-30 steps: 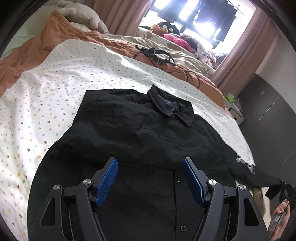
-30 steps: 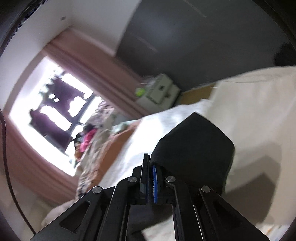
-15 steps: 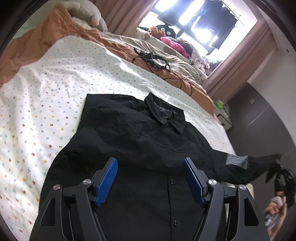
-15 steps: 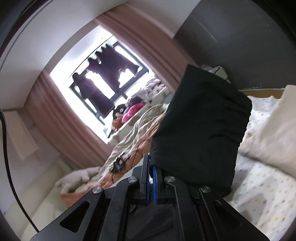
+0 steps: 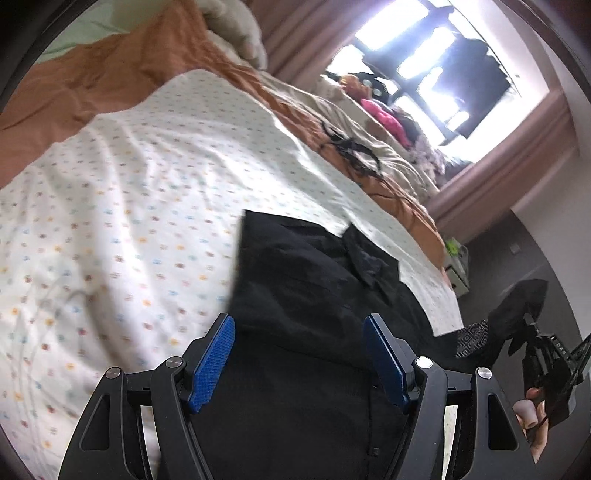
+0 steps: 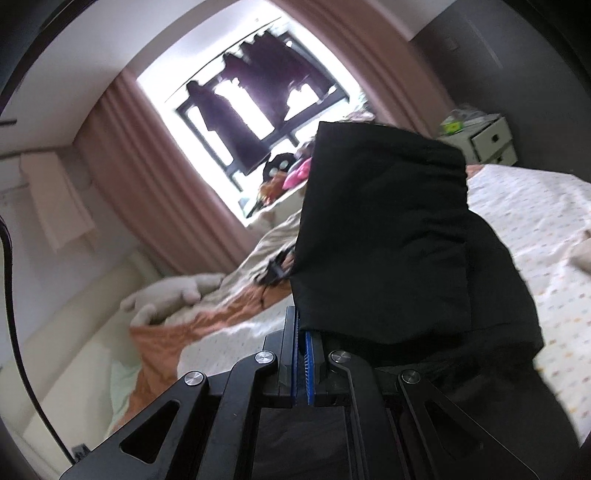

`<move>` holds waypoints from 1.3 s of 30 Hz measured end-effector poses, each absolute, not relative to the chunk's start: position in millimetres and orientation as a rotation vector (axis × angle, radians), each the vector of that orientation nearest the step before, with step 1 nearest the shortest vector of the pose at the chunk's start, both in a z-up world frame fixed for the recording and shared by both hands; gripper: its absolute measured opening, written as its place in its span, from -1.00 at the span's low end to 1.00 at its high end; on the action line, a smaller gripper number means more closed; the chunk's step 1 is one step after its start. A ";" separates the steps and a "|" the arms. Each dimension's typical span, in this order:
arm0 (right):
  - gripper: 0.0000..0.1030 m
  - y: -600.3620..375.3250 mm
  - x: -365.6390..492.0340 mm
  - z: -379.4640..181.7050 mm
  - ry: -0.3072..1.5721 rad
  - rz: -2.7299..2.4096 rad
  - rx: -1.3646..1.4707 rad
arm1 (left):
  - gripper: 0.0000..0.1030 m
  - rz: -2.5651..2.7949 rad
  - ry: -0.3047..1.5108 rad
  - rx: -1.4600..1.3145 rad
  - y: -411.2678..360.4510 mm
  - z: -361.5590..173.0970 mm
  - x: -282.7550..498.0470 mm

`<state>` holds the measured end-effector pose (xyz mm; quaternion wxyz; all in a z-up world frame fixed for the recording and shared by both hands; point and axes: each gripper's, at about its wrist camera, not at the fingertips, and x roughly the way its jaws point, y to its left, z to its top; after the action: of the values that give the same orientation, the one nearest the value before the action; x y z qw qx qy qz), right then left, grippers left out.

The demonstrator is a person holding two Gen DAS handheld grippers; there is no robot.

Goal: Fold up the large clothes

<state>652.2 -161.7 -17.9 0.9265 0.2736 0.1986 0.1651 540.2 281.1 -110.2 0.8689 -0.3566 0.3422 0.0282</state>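
A black button-up shirt (image 5: 295,295) lies face up on the dotted white sheet (image 5: 129,206), its collar (image 5: 364,258) toward the window. My left gripper (image 5: 299,358) hovers over the shirt's lower front with its blue pads wide apart and nothing between them. At the right edge of the left wrist view a hand holds my right gripper (image 5: 532,325), which lifts the shirt's right sleeve off the bed. In the right wrist view my right gripper (image 6: 303,350) is shut on the black sleeve (image 6: 384,236), which stands up and hides much of the bed.
An orange quilt (image 5: 110,70) and a plush toy (image 5: 236,26) lie at the head of the bed. Black cables (image 5: 351,151) rest on the bedding near the window (image 5: 436,62). A small white drawer unit (image 6: 487,140) stands by the dark wall.
My right gripper has swung the sleeve up and round, from facing the dark wall to facing the window. My left gripper has slid left over the shirt and rolled; more white sheet shows.
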 end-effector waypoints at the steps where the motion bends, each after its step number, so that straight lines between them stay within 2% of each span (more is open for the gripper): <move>1: -0.92 -153.6 652.8 -22.2 0.416 0.348 0.555 | 0.43 0.073 0.714 -0.763 287.6 -111.6 537.4; 9: -0.92 -68.3 678.3 -77.2 0.566 0.401 0.471 | 0.43 0.142 0.700 -0.800 323.6 -114.8 523.5; 11: -0.86 -54.0 681.0 -94.6 0.644 0.384 0.403 | 0.43 0.157 0.699 -0.813 329.5 -117.1 521.4; 12: -0.75 -47.5 681.5 -106.1 0.699 0.368 0.367 | 0.43 0.161 0.698 -0.820 331.3 -117.8 520.5; 13: -0.36 -41.7 683.6 -115.8 0.752 0.369 0.344 | 0.43 0.163 0.697 -0.828 333.7 -118.3 519.8; 14: 0.13 -40.8 682.7 -124.0 0.791 0.378 0.334 | 0.43 0.161 0.695 -0.835 335.0 -118.7 519.1; 15: 0.28 -37.1 683.2 -128.2 0.809 0.383 0.331 | 0.43 0.161 0.693 -0.837 335.5 -118.1 518.3; 16: 0.34 -39.9 679.2 -131.5 0.815 0.391 0.329 | 0.43 0.162 0.692 -0.836 334.8 -117.1 518.5; 26: 0.35 -99.4 654.6 -98.6 0.822 0.336 0.312 | 0.43 0.105 0.712 -0.763 305.9 -110.3 529.8; 32: 0.35 -156.5 642.0 -90.0 0.801 0.242 0.397 | 0.43 0.062 0.732 -0.699 277.6 -106.6 540.1; 39: 0.35 -222.2 645.4 -137.3 0.812 0.124 0.594 | 0.43 0.035 0.745 -0.596 235.7 -100.4 555.5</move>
<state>645.4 -222.2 -137.3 0.8744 0.2844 0.3886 0.0595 555.5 235.7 -100.4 0.8882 -0.2869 0.3584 0.0166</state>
